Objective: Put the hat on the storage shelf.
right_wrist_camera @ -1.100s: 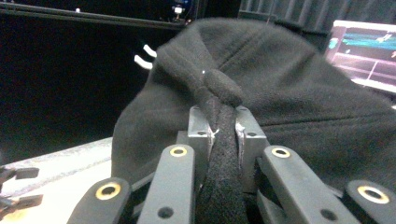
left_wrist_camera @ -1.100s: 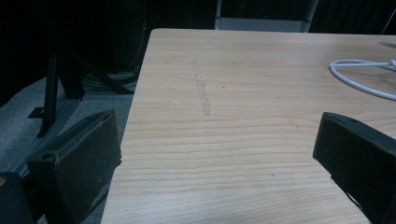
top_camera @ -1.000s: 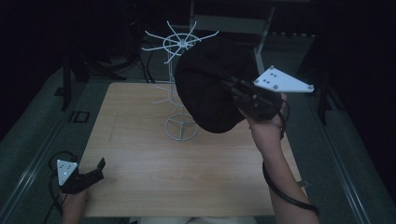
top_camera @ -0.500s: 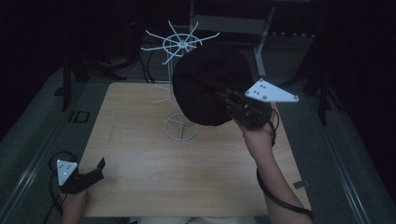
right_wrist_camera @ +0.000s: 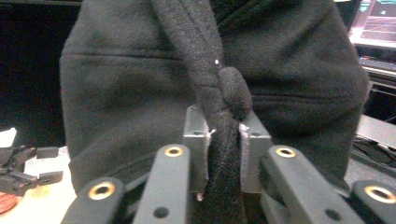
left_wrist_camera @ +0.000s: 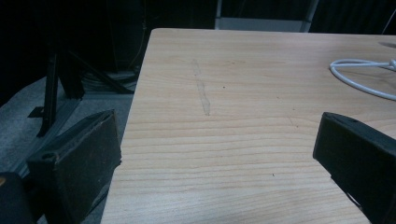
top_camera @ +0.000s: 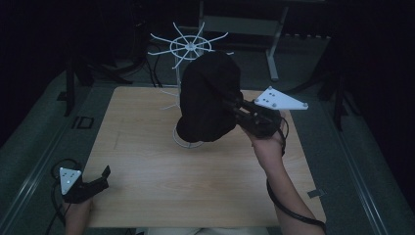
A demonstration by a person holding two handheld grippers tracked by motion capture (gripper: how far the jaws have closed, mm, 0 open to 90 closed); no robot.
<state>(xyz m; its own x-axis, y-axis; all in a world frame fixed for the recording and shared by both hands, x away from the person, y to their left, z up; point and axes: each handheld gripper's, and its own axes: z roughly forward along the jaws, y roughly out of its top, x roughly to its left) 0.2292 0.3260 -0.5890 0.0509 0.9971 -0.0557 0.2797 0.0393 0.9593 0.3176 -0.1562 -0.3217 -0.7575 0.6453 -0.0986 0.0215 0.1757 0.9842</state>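
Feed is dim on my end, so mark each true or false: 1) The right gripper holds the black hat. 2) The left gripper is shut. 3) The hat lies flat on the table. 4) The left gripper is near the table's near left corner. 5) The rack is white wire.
1) True: the right gripper pinches a fold of the hat.
2) False: the left gripper is open and holds nothing.
3) False: it is held up in front of the rack.
4) True, over the table.
5) True.
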